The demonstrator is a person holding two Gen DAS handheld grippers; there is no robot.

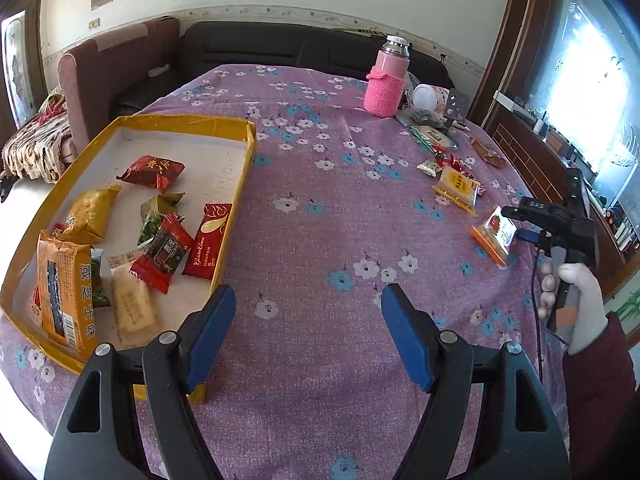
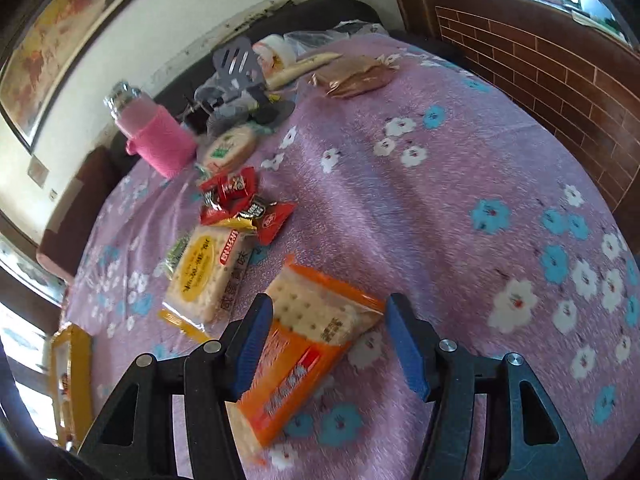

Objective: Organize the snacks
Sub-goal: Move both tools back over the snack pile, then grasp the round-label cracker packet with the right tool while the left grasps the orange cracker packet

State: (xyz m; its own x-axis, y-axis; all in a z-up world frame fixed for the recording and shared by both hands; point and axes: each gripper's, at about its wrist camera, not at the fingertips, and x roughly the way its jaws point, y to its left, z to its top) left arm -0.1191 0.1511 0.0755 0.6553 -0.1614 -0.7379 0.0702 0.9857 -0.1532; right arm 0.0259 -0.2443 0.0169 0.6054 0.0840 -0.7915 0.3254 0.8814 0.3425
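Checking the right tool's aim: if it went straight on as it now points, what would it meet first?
Most likely the orange cracker packet, already lying between the open right tool fingers on the tablecloth; depth is unclear.

Both grippers are black plastic with blue pads [image 1: 210, 332] and silver screws. The right hand [image 1: 576, 300] wears a white glove (fingertips bare) and a maroon sleeve [image 1: 596, 392].

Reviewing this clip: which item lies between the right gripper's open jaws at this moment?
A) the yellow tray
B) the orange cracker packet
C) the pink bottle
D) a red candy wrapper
B: in the right wrist view the orange cracker packet lies on the flowered cloth between the open jaws of the right gripper, not yet clamped; the pink bottle stands far back.
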